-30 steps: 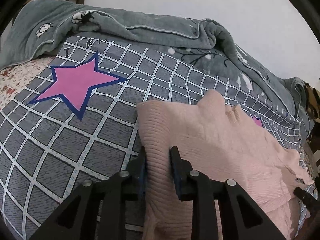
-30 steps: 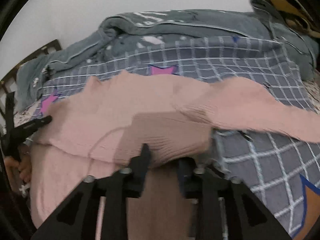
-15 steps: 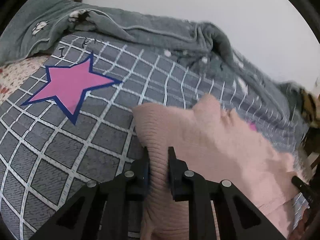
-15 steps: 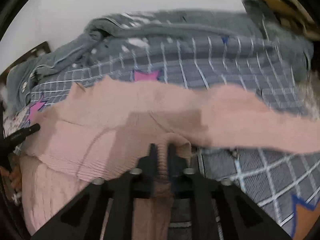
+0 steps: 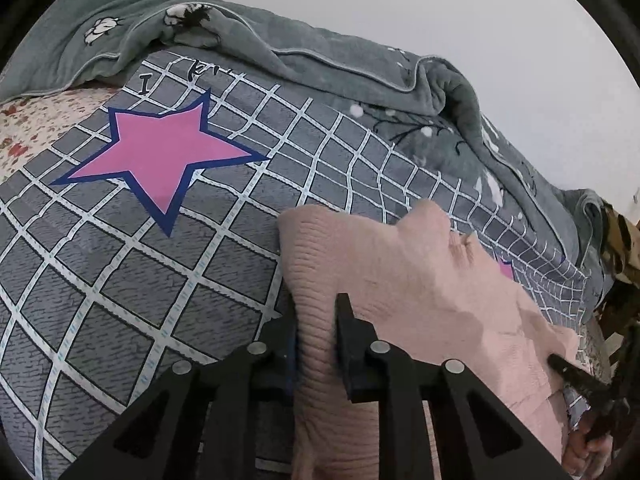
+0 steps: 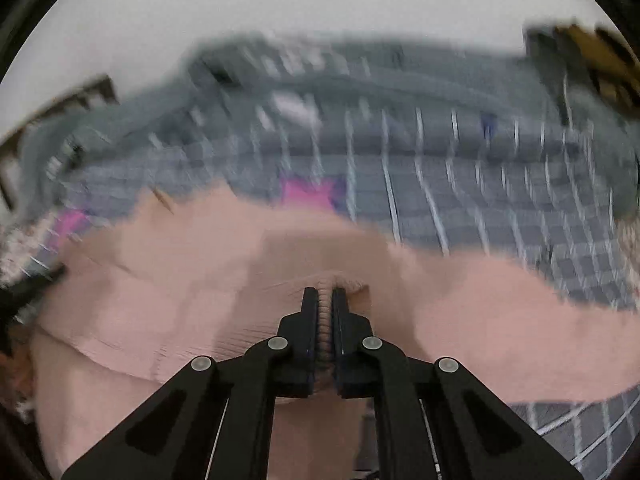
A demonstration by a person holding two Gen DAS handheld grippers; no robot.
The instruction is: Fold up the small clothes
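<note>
A pink ribbed sweater lies spread on the bed. My left gripper holds the sweater's left edge, and the knit fills the gap between its fingers while the jaws are opening slightly. My right gripper is shut on a bunched fold of the sweater. A sleeve trails off to the right in the blurred right wrist view. In the left wrist view the right gripper's tip shows low at the right, above a hand. The left gripper shows as a dark shape at the left edge of the right wrist view.
The bed has a grey checked cover printed with a pink star. A rumpled grey blanket runs along the far side against a white wall. A floral sheet shows at the left and a brown patterned cloth at the right.
My right gripper has shut on a fold of the sweater and moved with it; its view is now blurred. The left gripper has kept its hold on the sweater's edge and barely shifted.
</note>
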